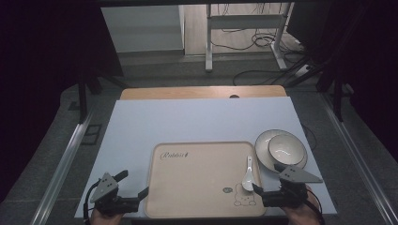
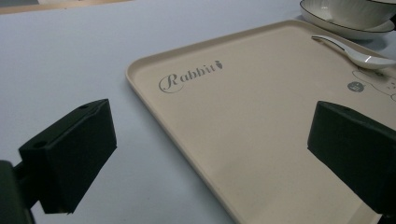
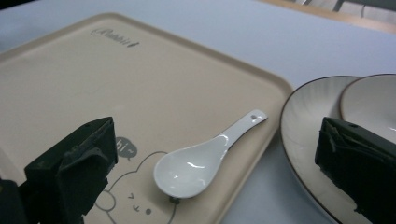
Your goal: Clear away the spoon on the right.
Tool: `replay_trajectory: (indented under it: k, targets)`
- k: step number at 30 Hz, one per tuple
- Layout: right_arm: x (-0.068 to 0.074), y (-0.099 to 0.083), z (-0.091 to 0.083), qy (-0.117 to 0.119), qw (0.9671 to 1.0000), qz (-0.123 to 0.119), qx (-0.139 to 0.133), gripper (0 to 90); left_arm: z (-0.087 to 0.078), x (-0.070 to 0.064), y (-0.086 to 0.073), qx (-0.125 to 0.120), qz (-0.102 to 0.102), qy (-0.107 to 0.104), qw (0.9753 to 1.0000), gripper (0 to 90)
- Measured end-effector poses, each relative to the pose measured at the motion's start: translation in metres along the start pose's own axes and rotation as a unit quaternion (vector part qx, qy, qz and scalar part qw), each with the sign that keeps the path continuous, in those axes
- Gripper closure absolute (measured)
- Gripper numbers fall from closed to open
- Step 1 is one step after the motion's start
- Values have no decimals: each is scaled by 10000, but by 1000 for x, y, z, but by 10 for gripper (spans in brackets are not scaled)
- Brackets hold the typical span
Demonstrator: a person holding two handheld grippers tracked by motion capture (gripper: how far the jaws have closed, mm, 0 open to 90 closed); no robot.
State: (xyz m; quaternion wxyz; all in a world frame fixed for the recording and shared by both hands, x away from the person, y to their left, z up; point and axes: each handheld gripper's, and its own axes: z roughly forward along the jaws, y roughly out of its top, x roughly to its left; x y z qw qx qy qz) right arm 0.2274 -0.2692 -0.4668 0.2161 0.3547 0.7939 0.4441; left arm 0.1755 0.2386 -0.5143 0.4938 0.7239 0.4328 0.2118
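A beige tray (image 1: 197,173) printed with "Rabbit" and a cartoon bear lies at the near middle of the white table cover. A white ceramic spoon (image 1: 248,176) rests on the tray's right side, bowl end toward me. Just right of the tray, a white bowl (image 1: 286,147) sits on a dark-rimmed plate (image 1: 263,143). My left gripper (image 1: 135,182) is open at the tray's near left corner, one jaw over the tray (image 2: 261,116) and one over the cover. My right gripper (image 1: 266,177) is open, and its jaws straddle the spoon (image 3: 196,168) and the plate's edge (image 3: 308,121).
The white cover (image 1: 197,122) lies on a wooden tabletop (image 1: 202,92) whose far edge shows. Beyond it are desk legs (image 1: 209,42) and loose cables on the floor (image 1: 263,42). Dark curtains stand at both sides.
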Motion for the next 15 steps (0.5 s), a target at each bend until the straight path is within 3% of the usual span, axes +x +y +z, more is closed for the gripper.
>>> replay_trajectory:
  k: [8, 15]
  targets:
    - [-5, -18, -12, -58, 9990, 129, -420, 0, 0, 0, 0, -26, 1, 9, 10000, 7]
    - [-8, -27, -12, -145, 9990, 130, -403, 0, 0, 0, 0, -17, 10, 4, 10000, 7]
